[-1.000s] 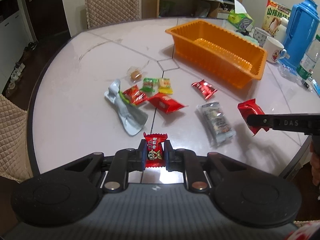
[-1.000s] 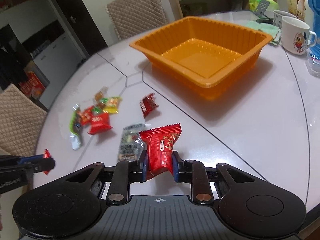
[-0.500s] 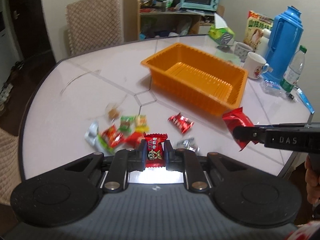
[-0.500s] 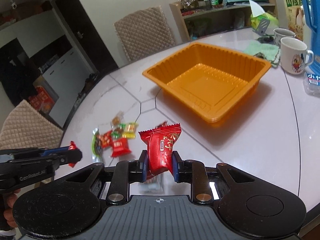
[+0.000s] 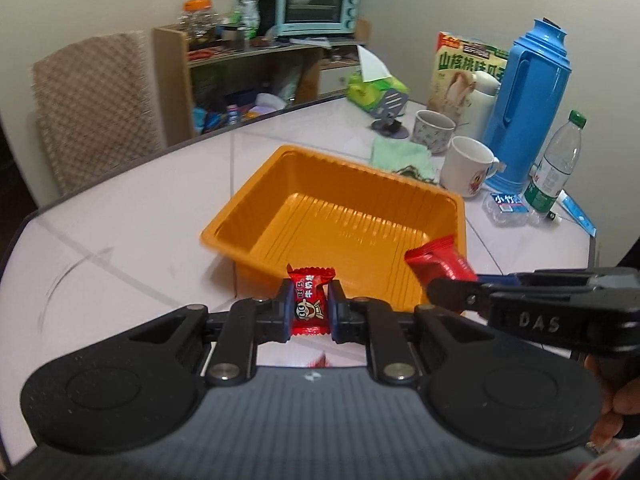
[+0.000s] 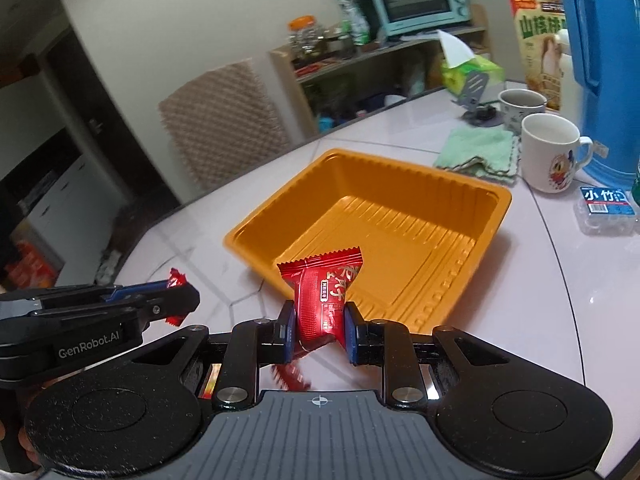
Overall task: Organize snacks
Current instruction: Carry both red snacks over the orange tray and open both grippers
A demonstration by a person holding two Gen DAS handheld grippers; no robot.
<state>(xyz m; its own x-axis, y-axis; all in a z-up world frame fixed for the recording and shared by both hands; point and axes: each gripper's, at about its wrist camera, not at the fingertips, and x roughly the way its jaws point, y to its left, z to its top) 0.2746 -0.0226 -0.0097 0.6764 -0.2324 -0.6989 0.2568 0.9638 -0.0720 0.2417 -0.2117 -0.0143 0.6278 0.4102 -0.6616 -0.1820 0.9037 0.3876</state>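
Note:
An empty orange plastic tray [image 5: 280, 184] [image 6: 500, 200] stands on the white table just beyond both grippers. My left gripper [image 5: 309, 307] is shut on a small red candy [image 5: 309, 300] with a cartoon face, held near the tray's front edge. My right gripper [image 6: 320, 330] is shut on a larger red snack packet [image 6: 324, 292], upright over the tray's near corner. In the left wrist view the right gripper [image 5: 452, 286] comes in from the right with its red packet [image 5: 438, 258] over the tray's corner. In the right wrist view the left gripper [image 6: 180, 294] shows at the left.
Behind the tray lie a green cloth [image 6: 476, 152], two mugs [image 5: 466, 166] [image 6: 550, 156], a blue thermos [image 5: 524, 112], a water bottle [image 5: 558, 160], a tissue box [image 5: 376, 88] and a cereal box [image 5: 468, 68]. A padded chair [image 5: 92, 100] and a shelf with a toaster oven [image 5: 316, 4] stand beyond the table.
Both grippers rose and moved forward from the scattered snacks to the orange tray, each keeping its red snack. The loose snacks have dropped out of view.

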